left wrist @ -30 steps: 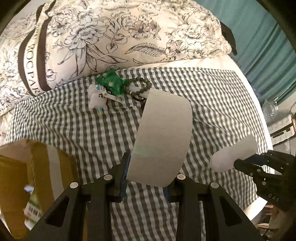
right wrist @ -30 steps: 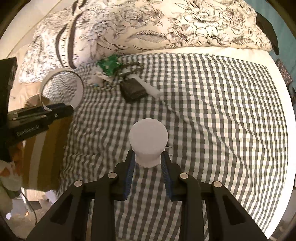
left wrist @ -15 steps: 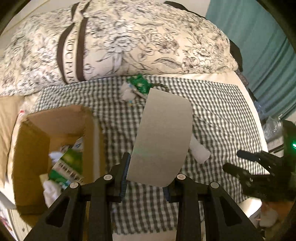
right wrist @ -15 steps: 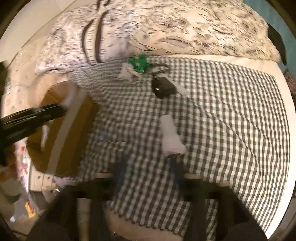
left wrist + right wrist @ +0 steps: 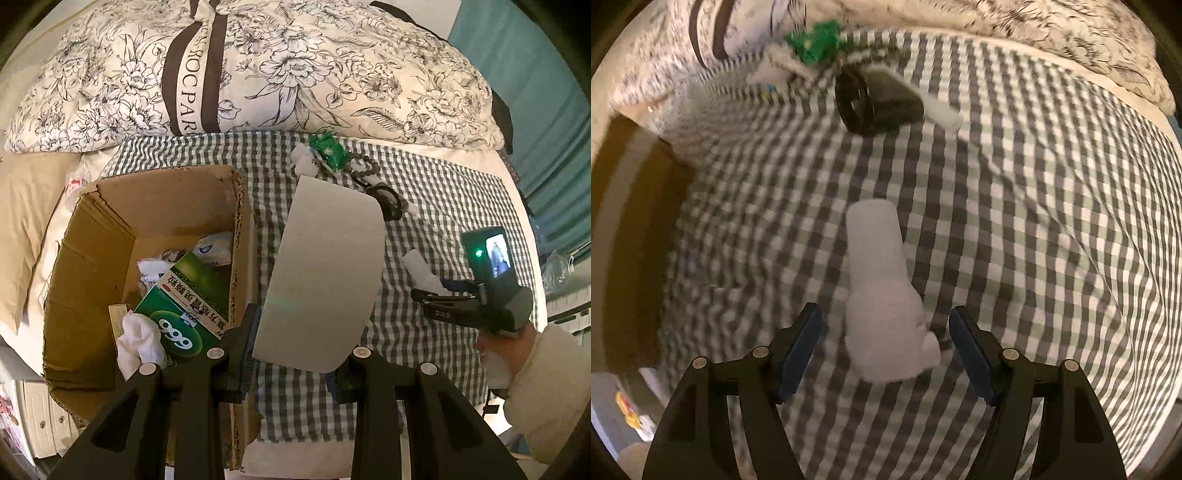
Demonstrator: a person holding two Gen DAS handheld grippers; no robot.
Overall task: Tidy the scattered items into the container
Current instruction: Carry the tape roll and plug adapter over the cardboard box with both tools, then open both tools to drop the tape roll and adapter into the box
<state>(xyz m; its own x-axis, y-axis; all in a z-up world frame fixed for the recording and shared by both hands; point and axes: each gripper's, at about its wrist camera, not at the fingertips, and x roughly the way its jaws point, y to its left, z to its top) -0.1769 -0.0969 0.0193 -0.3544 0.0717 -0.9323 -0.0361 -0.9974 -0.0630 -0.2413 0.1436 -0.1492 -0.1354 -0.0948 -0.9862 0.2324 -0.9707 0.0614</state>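
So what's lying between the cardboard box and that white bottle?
In the right wrist view, only bare checked cloth separates the cardboard box from the white bottle.

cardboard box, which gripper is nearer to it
Left. The left gripper, shut on a white cup, hangs at the cardboard box rim. The right gripper is off across the checked cloth, closing around a white bottle.

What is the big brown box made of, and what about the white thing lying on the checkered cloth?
The brown box looks like corrugated cardboard: matte tan walls, creased flaps and a ragged, fluted top edge. The white thing between the right gripper's closing jaws looks like matte white plastic, maybe a small bottle; the picture is too blurred to be sure. The checkered cloth is woven fabric, shown by its soft wrinkles.
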